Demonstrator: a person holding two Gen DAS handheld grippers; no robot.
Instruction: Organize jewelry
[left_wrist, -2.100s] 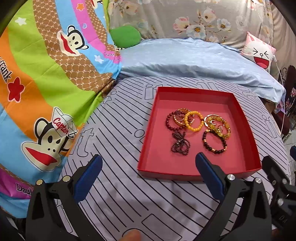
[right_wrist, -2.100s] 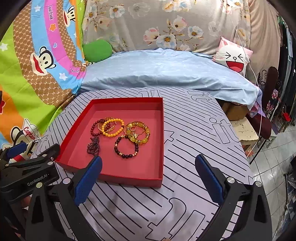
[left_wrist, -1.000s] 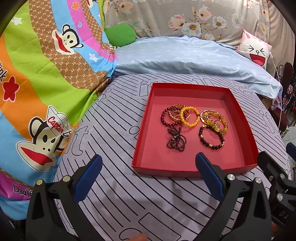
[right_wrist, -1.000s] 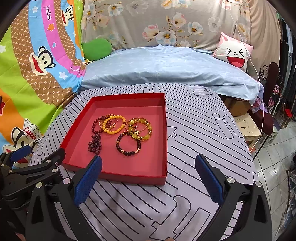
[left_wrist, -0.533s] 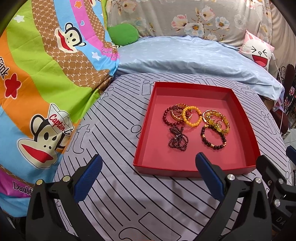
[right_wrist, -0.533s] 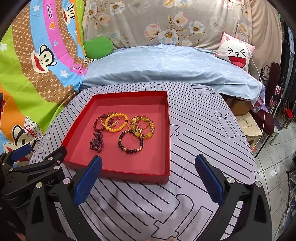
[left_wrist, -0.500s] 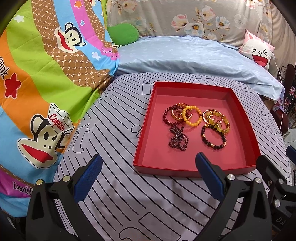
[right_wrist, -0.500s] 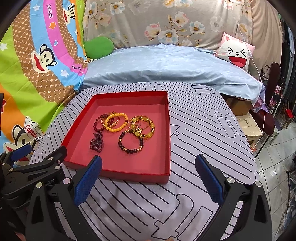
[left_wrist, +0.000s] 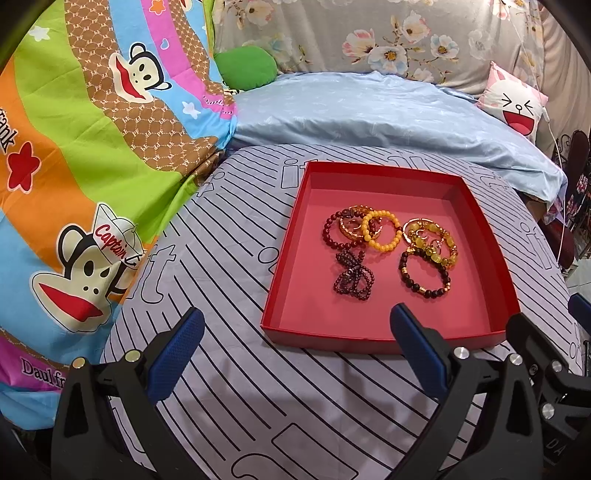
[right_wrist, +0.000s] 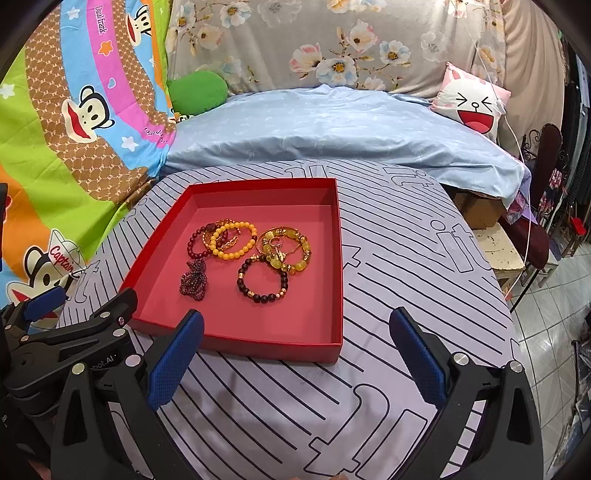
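A shallow red tray lies on a grey striped cloth. Inside it several bead bracelets are bunched together: an orange one, a dark red one, a yellow-gold one, a dark brown one and a crumpled purple strand. My left gripper hangs open over the cloth just short of the tray's near wall. My right gripper is open too, at the tray's near right corner. Nothing is between either pair of fingers.
A colourful cartoon blanket rises at the left. A light blue quilt lies behind the cloth, with a green cushion and a pink cartoon pillow. The right view shows the left gripper's body, a small table and tiled floor.
Both views have shifted only slightly, the tray sitting a touch higher and farther than two seconds ago. The bracelets have not moved. Both grippers stay open.
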